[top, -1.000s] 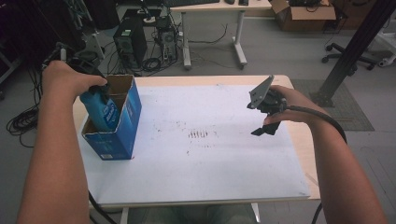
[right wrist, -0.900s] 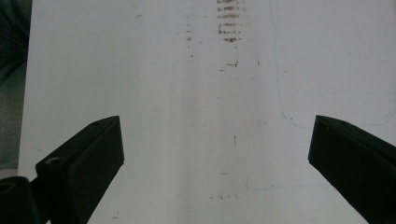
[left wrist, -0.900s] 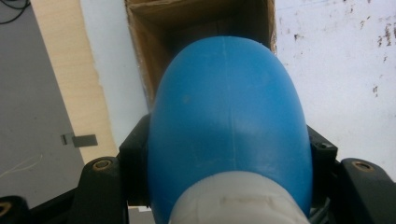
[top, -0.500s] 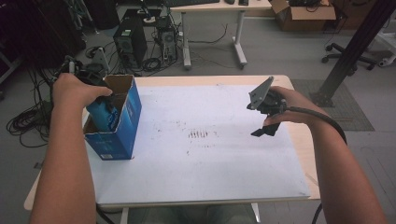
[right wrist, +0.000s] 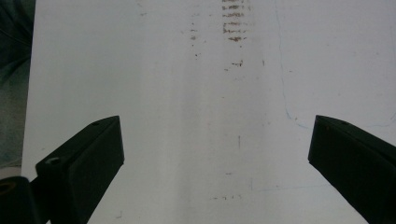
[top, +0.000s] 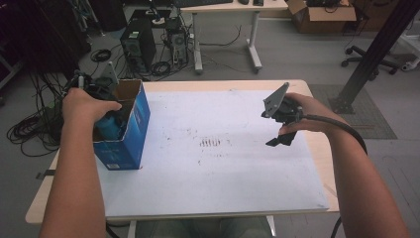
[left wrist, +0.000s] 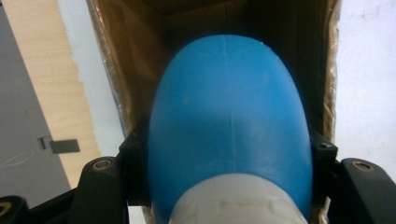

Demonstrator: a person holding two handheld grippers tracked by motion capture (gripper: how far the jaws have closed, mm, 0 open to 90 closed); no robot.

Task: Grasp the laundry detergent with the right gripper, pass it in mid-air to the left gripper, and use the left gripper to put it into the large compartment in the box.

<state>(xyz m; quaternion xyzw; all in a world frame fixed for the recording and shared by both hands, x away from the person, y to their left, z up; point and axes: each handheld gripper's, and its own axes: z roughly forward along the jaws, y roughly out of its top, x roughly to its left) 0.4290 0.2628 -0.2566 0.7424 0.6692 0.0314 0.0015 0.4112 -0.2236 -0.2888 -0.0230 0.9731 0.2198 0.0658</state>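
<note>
While jaw-clamped, blue bottle inside cardboard box

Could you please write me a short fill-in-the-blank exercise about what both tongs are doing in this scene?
1. The left tongs are shut on a ____ bottle.
2. The bottle sits partly inside an open cardboard ____.
3. The right tongs are ____ and grip nothing.
4. Below the right tongs lies a stained ____ sheet.

Missing words: blue; box; open; white
</note>
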